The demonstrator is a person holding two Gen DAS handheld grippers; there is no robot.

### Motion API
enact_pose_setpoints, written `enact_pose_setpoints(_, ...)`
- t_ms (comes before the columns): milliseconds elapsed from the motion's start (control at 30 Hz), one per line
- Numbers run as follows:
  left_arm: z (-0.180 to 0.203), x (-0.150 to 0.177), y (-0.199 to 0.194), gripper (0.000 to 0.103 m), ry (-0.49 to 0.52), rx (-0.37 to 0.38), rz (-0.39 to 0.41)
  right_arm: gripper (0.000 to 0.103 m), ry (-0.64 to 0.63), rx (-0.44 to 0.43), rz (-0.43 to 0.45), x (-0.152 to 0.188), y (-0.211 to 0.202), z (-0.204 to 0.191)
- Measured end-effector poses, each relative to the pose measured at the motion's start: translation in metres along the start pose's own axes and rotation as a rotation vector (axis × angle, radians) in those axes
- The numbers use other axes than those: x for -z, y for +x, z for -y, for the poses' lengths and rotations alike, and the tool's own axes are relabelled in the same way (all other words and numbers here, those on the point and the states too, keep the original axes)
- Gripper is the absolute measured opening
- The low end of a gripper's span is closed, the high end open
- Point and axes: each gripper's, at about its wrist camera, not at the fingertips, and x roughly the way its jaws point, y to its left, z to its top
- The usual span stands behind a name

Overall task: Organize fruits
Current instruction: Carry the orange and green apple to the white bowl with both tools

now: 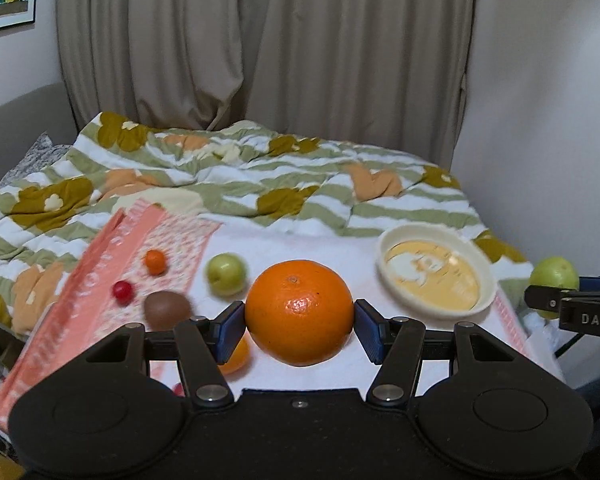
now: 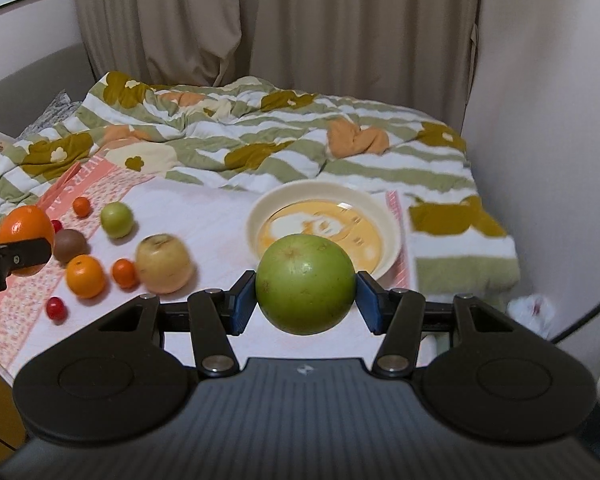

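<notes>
My left gripper (image 1: 299,326) is shut on a large orange (image 1: 299,312) and holds it above the cloth. My right gripper (image 2: 306,300) is shut on a large green apple (image 2: 305,284), held in front of the cream bowl (image 2: 392,216). The bowl (image 1: 486,268) also shows in the left wrist view, with the green apple (image 1: 554,274) at the far right. On the cloth lie a small green apple (image 2: 117,220), a yellow apple (image 2: 164,264), a kiwi (image 2: 70,245), small oranges (image 2: 85,276) and red cherry tomatoes (image 2: 56,307).
A pink patterned cloth (image 2: 20,308) covers the surface on the left. A striped floral quilt (image 2: 280,148) lies behind. Curtains and a wall stand at the back. The surface's right edge drops off beside the wall (image 2: 540,160).
</notes>
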Motion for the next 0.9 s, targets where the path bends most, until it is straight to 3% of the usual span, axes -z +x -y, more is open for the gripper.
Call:
enact_pose_setpoints(200,0.049,-0.026,0.028,0.063,0.027,0.034,0.011,0.068,-0.002,-0.009,0.007,-0.026,0.024,0.045)
enact_pose_setpoints(433,0.09,-0.053,0.09,0.063,0.076,0.092,-0.017,0.068,0.037,0.0,0.005,-0.053,0.067,0.085)
enact_pose_setpoints(900,0.136,-0.072,0.231,0.063,0.21,0.128,-0.134,0.068,0.064,0.016,-0.045,-0.084,0.158,0.115)
